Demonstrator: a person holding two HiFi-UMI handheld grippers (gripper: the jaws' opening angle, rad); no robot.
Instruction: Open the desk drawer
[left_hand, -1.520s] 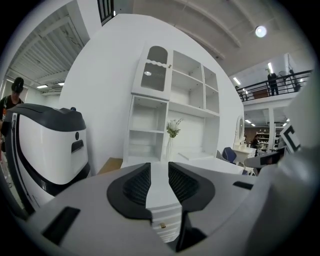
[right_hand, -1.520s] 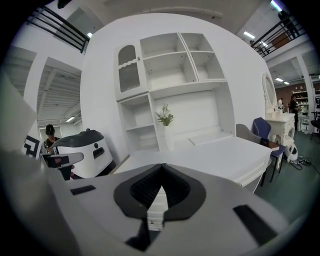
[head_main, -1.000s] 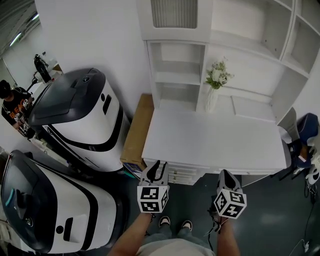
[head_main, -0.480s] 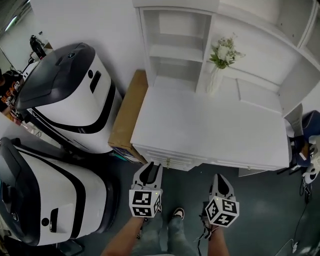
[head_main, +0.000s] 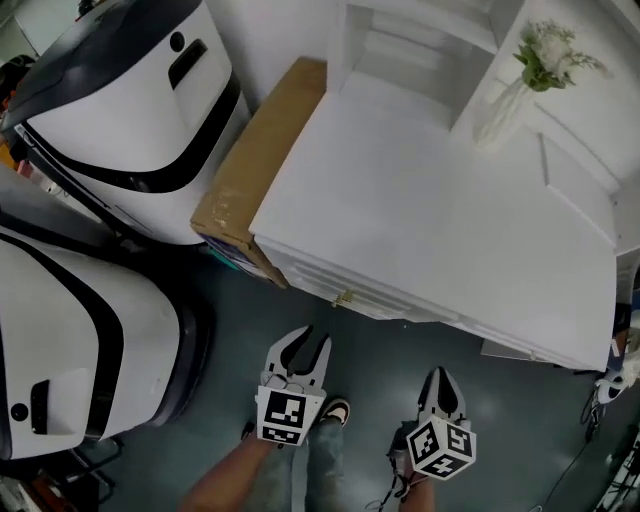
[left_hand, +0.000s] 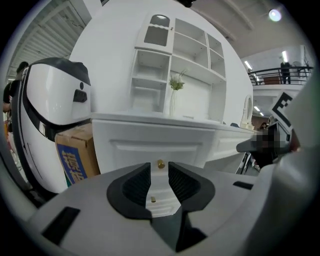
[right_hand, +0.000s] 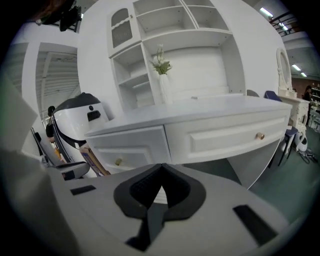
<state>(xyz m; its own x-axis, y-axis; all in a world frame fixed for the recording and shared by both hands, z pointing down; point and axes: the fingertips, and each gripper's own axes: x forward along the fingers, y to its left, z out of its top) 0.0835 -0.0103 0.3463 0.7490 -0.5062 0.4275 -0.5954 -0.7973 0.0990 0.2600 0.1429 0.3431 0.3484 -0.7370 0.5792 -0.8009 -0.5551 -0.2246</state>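
1. Two white-and-black machines (head_main: 120, 110) stand on the floor at far left.
2. A cardboard box (head_main: 255, 165) stands on edge between the upper machine and the desk's left end, just beside the desk (head_main: 430, 210).
3. The left gripper (head_main: 303, 345) is held in front of the desk, apart from it. Its jaws stand apart with nothing between them.
4. The desk drawer (left_hand: 150, 145) sits at the desk's left front, fully shut. Its brass knob (left_hand: 160, 163) shows through the left gripper's jaw gap, not touched.
5. The right gripper (head_main: 441, 375) is held beside the left one, clear of the desk. Its jaw tips are together and hold nothing.
6. A wide centre drawer (right_hand: 225, 140) is shut.
7. A vase of flowers (head_main: 520, 85) stands upright at the desk's rear right.
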